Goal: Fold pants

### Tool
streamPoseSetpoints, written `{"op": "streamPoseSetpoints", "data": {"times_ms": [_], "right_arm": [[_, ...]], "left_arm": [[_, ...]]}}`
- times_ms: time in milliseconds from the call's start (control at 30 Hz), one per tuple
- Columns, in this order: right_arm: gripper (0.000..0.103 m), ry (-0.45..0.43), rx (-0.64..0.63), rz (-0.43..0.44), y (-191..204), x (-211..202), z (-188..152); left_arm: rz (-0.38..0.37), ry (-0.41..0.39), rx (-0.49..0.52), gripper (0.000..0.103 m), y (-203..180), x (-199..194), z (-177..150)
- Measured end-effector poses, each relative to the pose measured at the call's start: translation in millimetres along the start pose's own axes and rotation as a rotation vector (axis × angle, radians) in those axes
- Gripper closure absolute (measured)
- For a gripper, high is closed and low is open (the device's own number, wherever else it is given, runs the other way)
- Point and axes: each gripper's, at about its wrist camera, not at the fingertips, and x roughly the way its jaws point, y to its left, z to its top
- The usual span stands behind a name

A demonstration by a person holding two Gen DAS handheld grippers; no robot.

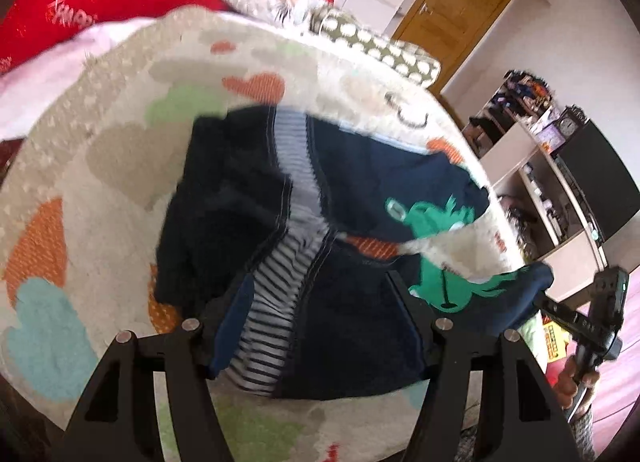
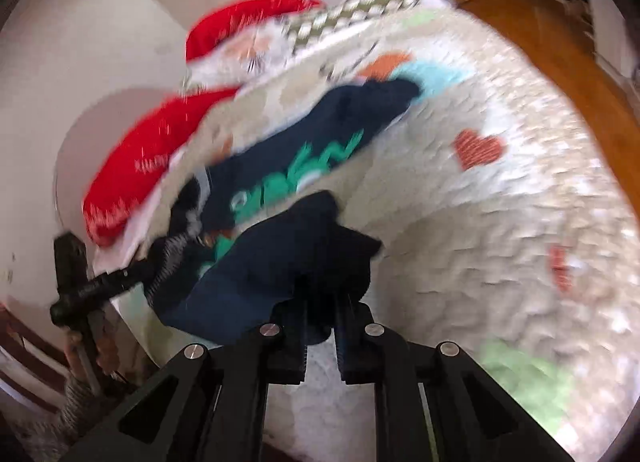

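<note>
Clamped in my right gripper (image 2: 320, 326), the navy cotton pants with striped lining (image 1: 316, 262) hang limp and light; my left gripper (image 1: 316, 346) pinches their waistband too.

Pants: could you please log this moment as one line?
pants: bunched on blanket | left gripper: shut on pants | right gripper: shut on pants
</note>
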Motion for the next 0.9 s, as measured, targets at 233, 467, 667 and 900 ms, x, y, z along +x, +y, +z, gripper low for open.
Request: {"op": "streamPoseSetpoints", "data": {"times_ms": [233,467,667,900], "right_arm": [[0.084,0.055,-0.016,-0.400,-21,-9,-14],[0.070,-0.139,-0.108,-0.319,24,-40,-5],[0.060,-0.020,-0.066,-0.302,3,21,4],[0.059,-0.005,0.004,-0.220,-13,19,15]], "left_arm": [[0.068,0.015,0.040,0.038,-12,11,-1],[0.180,0.150,-0.036,0.039,11,59,-1],[0.153,0.131,0.017,0.039,6,43,0],[0.015,0.021,0.150,0.032,-30,-2,28]]}}
